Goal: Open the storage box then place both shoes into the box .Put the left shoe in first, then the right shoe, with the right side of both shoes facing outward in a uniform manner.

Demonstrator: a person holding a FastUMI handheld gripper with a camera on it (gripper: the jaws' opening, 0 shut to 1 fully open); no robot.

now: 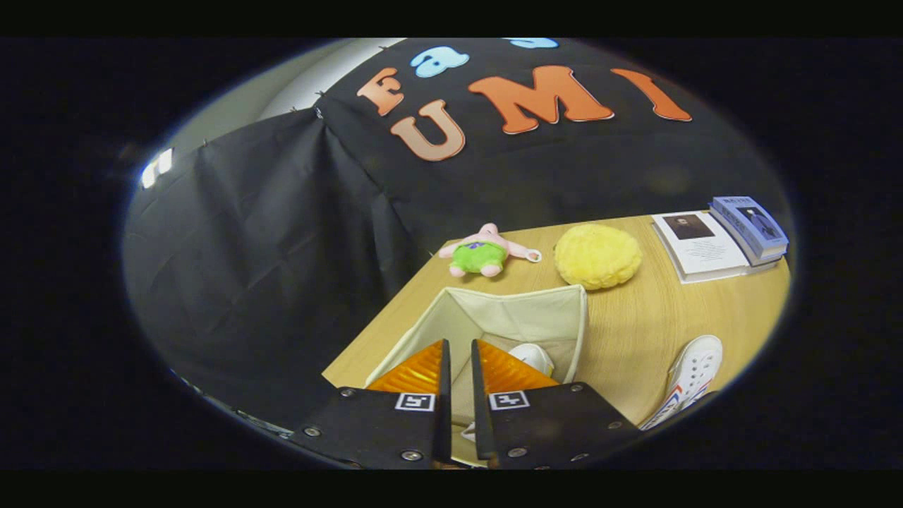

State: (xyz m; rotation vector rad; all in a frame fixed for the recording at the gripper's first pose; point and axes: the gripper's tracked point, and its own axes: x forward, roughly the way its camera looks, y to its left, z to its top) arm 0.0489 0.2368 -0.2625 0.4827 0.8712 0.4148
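An open cream fabric storage box (564,310) stands on the wooden table just ahead of my fingers. My gripper (458,343) hangs over the box mouth, its fingers drawn close with a narrow gap. A white shoe (532,356) lies inside the box, its toe showing past the right finger. A white bit of that shoe shows in the gap low between the fingers, so they seem to pinch its edge. The other white shoe (688,381), with red and blue stripes on its side, lies on the table to the right of the box.
Beyond the box lie a pink and green plush toy (483,252) and a yellow fluffy cushion (597,255). Two books (723,240) sit at the far right of the table (635,331). The table's left edge runs close beside the box, with black cloth behind it.
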